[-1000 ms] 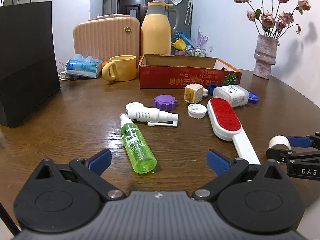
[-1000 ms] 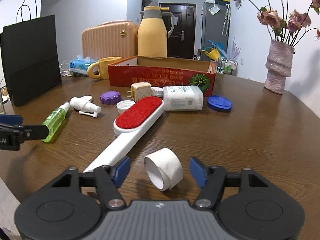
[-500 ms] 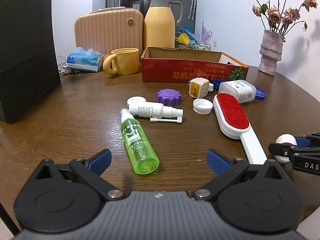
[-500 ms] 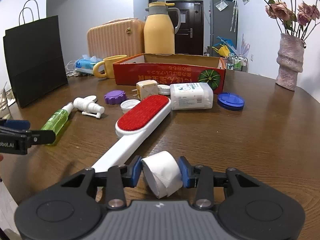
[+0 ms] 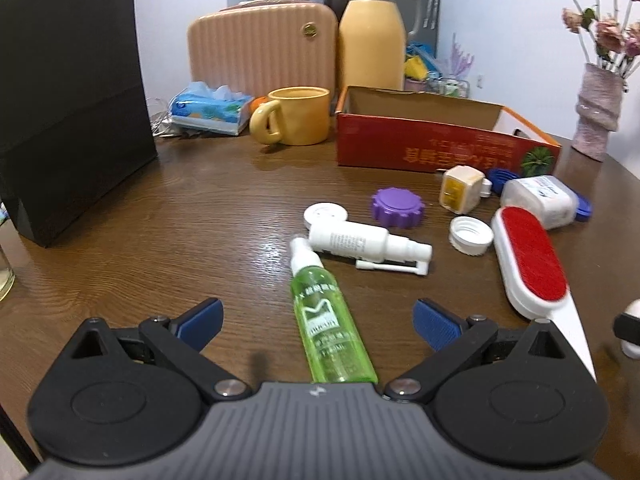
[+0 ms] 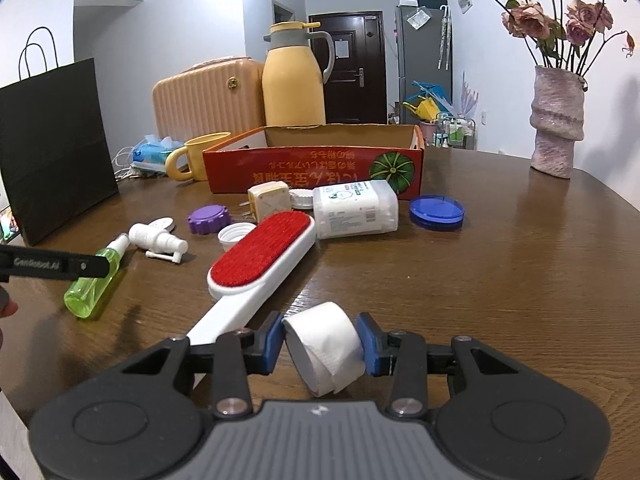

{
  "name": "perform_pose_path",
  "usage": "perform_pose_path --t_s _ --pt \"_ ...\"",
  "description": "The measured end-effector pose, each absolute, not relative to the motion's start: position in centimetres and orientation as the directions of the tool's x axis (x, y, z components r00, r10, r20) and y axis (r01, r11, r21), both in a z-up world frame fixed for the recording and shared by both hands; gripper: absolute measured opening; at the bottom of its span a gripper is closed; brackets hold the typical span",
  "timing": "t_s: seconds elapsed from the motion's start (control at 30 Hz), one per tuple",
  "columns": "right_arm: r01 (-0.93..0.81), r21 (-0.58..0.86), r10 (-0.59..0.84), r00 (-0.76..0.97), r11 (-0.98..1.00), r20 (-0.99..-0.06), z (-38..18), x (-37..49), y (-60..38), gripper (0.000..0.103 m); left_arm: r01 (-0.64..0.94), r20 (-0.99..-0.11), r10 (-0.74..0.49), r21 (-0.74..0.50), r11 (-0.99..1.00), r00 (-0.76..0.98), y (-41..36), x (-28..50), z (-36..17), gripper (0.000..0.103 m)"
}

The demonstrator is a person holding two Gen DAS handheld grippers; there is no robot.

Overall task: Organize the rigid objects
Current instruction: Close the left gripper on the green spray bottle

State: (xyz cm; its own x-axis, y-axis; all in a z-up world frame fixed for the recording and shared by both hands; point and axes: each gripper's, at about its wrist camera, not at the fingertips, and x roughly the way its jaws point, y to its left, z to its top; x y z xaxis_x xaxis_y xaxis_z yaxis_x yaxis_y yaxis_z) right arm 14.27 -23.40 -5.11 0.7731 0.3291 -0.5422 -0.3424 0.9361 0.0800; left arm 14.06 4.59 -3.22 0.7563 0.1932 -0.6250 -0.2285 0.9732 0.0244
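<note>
My right gripper [image 6: 320, 346] is shut on a white tape roll [image 6: 325, 348] and holds it above the wooden table. My left gripper [image 5: 316, 326] is open, its two pads on either side of a green spray bottle [image 5: 330, 320] that lies on the table. A red cardboard box [image 6: 314, 162] stands open at the back. A red-and-white lint brush [image 6: 260, 270], a white spray bottle [image 5: 360, 240], a purple cap [image 5: 396, 206], a white cap [image 5: 470, 234], a plug adapter [image 6: 268, 200], a white container [image 6: 354, 210] and a blue lid [image 6: 438, 208] lie in front of the box.
A black paper bag [image 5: 68, 120] stands at the left. A yellow mug [image 5: 298, 120], a tissue pack [image 5: 210, 108], a pink case [image 5: 262, 54] and a yellow thermos [image 5: 372, 40] stand behind. A vase with flowers [image 6: 556, 120] stands at the far right.
My right gripper has shut on the tape roll and lifted it off the table. My left gripper has moved forward, so the green bottle now lies between its open pads.
</note>
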Motion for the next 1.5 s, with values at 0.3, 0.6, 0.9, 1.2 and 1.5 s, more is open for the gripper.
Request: perform_pose_path --t_s 0.3,0.6,0.9,1.2,1.5 --pt "-0.321 0.084 0.315 0.783 0.943 -0.536 -5.1 14.5 -23.8 0.039 -0.284 -0.659 0.249 0.056 0.957 0.709 4.7 15.8 -4.3 0.099" --pt "-0.311 0.081 0.305 0.790 0.947 -0.532 -5.1 14.6 -23.9 0.039 -0.298 -0.692 0.223 0.012 0.955 0.687 5.2 16.1 -5.3 0.067" --pt "-0.308 0.075 0.300 0.794 0.948 -0.528 -5.0 14.6 -23.9 0.039 -0.281 -0.670 0.214 0.009 0.960 0.711 5.1 15.6 -5.2 0.032" --pt "-0.300 0.067 0.290 0.803 0.952 -0.521 -4.7 14.7 -23.9 0.039 -0.290 -0.659 0.219 0.002 0.957 0.719 5.8 15.4 -4.6 0.032" --pt "-0.297 0.063 0.287 0.812 0.953 -0.508 -4.0 15.2 -23.7 0.039 -0.275 -0.628 0.212 -0.003 0.961 0.749 6.1 15.3 -2.9 0.032"
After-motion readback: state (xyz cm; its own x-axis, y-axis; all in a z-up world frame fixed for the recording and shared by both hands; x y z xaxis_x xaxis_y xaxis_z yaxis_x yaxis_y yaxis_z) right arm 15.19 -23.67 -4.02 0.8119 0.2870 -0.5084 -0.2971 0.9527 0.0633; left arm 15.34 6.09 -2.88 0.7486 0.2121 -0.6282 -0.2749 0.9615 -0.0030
